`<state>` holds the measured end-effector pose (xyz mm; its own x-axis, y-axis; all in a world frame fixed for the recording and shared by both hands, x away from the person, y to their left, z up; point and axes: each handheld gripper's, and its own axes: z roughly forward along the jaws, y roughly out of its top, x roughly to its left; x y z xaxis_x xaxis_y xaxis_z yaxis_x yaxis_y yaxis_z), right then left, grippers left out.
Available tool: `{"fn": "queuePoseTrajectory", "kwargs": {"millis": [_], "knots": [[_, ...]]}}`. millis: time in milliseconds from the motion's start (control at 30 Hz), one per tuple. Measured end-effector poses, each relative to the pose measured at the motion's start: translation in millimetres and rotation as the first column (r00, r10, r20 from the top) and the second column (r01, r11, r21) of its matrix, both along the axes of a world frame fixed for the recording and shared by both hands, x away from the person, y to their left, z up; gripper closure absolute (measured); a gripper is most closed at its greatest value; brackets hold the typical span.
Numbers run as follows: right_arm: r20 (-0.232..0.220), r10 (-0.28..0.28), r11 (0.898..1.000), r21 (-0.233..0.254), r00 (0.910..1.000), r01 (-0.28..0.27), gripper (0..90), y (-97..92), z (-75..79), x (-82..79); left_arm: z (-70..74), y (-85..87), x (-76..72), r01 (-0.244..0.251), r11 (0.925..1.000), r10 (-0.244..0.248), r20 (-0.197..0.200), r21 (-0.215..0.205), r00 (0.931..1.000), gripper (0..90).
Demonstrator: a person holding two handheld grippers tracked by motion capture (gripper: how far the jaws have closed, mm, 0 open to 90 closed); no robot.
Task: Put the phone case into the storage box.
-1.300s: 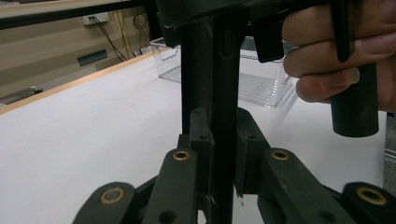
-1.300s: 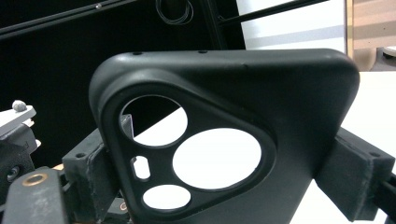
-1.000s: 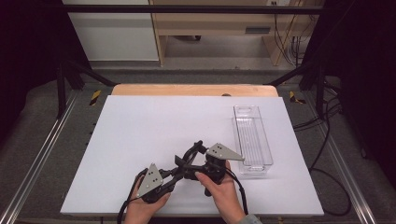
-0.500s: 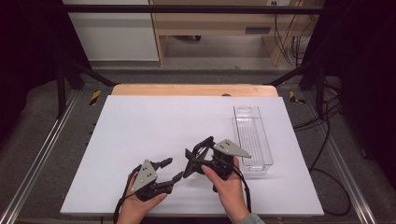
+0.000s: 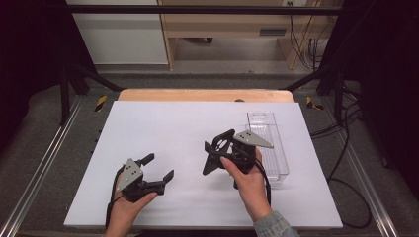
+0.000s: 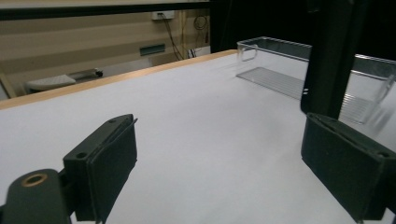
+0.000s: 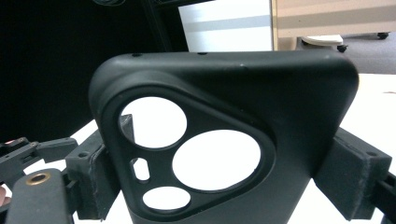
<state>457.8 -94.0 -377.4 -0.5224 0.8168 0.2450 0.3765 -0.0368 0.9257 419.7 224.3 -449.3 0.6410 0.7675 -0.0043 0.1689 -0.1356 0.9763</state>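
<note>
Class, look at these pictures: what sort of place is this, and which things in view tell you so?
Probably a lab recording bench: a white table in a dark metal frame, loose cables behind it, and handheld grippers, left and right.

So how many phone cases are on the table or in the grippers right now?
1. The black phone case is clamped in the right gripper, held above the white table just left of the clear tray.

Phone case (image 7: 224, 140) bottom edge cropped
</note>
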Motion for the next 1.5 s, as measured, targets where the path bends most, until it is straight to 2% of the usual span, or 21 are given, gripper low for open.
{"fn": "queuePoseTrajectory", "kwargs": {"millis": [333,667,833,1133,1200,1500], "knots": [[0.027,-0.027,0.999,-0.034,0.9993,0.028,13.9,-12.4,28.3,14.9,-4.1,12.7,7.0,-0.052,0.9986,0.052,-0.019,-0.013,0.9985,6.5],[0.040,-0.073,0.996,-0.053,0.9965,0.075,13.9,-28.6,51.1,38.5,-5.5,15.9,8.5,-0.054,0.9983,0.054,-0.020,-0.020,0.9983,5.4],[0.050,-0.116,0.991,-0.068,0.9920,0.119,13.9,-41.9,62.4,54.8,-6.1,18.1,9.5,-0.056,0.9981,0.055,-0.022,-0.027,0.9982,4.9],[0.055,-0.176,0.979,-0.097,0.9828,0.181,13.9,-60.3,62.7,75.2,-6.9,21.1,11.3,-0.064,0.9975,0.063,-0.025,-0.032,0.9977,4.9],[0.059,-0.197,0.973,-0.110,0.9785,0.203,13.9,-66.0,60.9,80.7,-7.1,21.2,11.5,-0.062,0.9976,0.062,-0.026,-0.031,0.9978,4.9],[0.085,-0.254,0.956,-0.130,0.9634,0.264,14.0,-78.9,59.6,88.9,-7.5,21.4,11.9,-0.060,0.9977,0.059,-0.028,-0.031,0.9978,4.9]]}}
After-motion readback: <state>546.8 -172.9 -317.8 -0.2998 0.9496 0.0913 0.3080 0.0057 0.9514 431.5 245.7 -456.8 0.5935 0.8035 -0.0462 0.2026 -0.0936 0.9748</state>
